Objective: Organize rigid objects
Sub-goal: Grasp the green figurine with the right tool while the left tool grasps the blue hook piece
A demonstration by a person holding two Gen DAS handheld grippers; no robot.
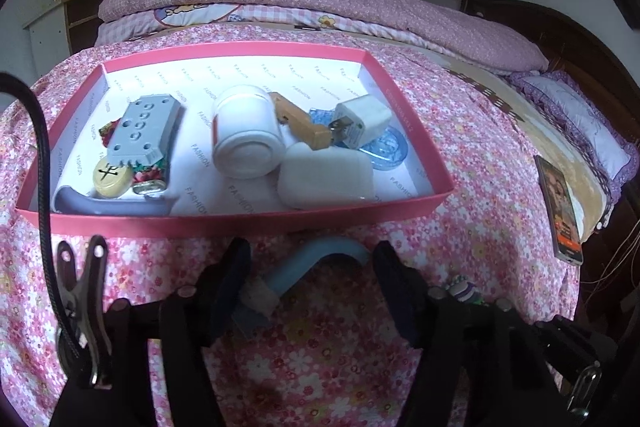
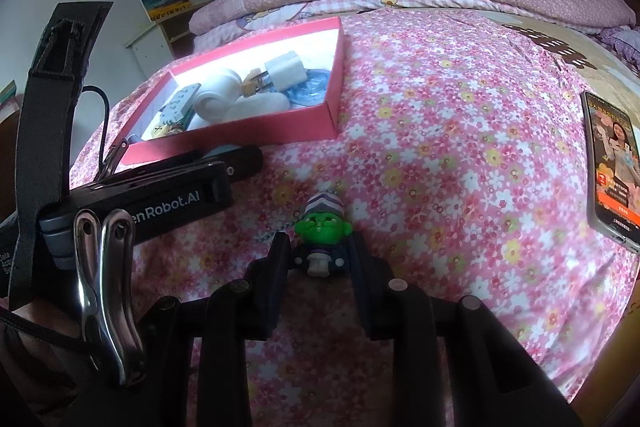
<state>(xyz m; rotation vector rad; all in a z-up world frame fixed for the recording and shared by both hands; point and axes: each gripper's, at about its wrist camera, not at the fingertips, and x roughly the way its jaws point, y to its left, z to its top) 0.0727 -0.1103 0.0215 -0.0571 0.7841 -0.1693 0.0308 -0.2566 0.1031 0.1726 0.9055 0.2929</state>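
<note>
My right fingers (image 2: 318, 263) pinch the figure (image 2: 322, 239), left fingers (image 1: 310, 267) spread around the hook (image 1: 316, 263), box (image 1: 240, 223) dead ahead.

Cloth under me, card and plastic in front

My left gripper (image 1: 310, 267) has matt black plastic fingers, and my right gripper (image 2: 318, 259) looks the same, each with a shiny metal clip (image 2: 108, 291) beside it. The bedsheet (image 2: 440, 147) is soft printed cloth, slightly rumpled. The pink box (image 1: 240, 221) looks like matt cardboard lined with white printed paper. In it, the white jar (image 1: 246, 133) is smooth, faintly glossy plastic, the wooden piece (image 1: 300, 123) is matt and bare, the blue disc (image 1: 386, 147) is clear and glossy. The green-faced figurine (image 2: 322, 243) is smooth plastic. The phone (image 2: 612, 163) has a glossy screen.
</note>
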